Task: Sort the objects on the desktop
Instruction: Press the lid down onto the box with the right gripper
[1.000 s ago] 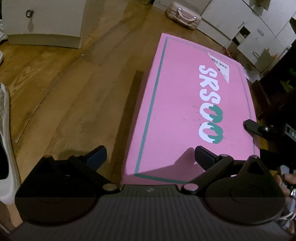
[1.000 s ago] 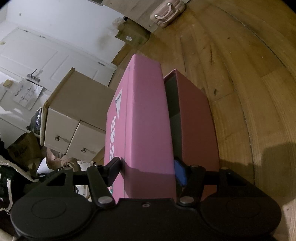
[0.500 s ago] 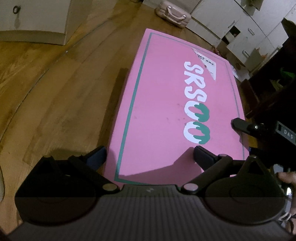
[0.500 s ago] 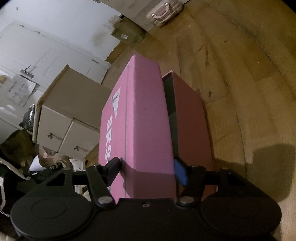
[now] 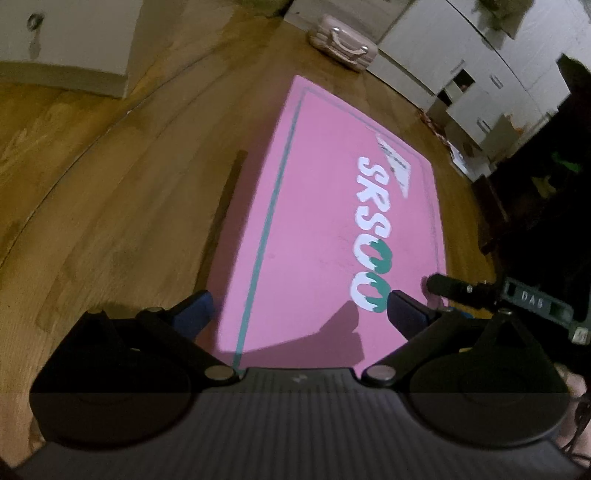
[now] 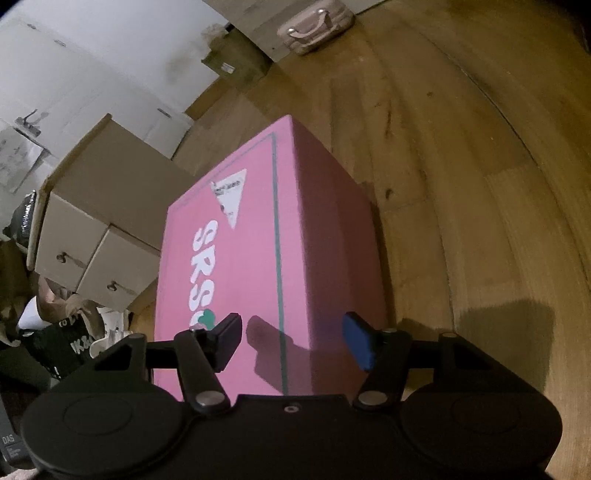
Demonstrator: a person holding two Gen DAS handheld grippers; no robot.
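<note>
Left wrist view. Item: pink box, white "SRSOO" lettering, teal border line, lying flat on the wooden floor, centre of frame. My left claw: spread wide over the box's near end, pinching nothing. Right claw's finger reaches in at the box's lower right edge. Small pink case at top centre; white drawers upper right.

Right wrist view. Same pink box, centre, lid closed. My right claw: spread above the near corner, pads clear of the cardboard. Beige drawer cabinet at left; pink case at top.
</note>
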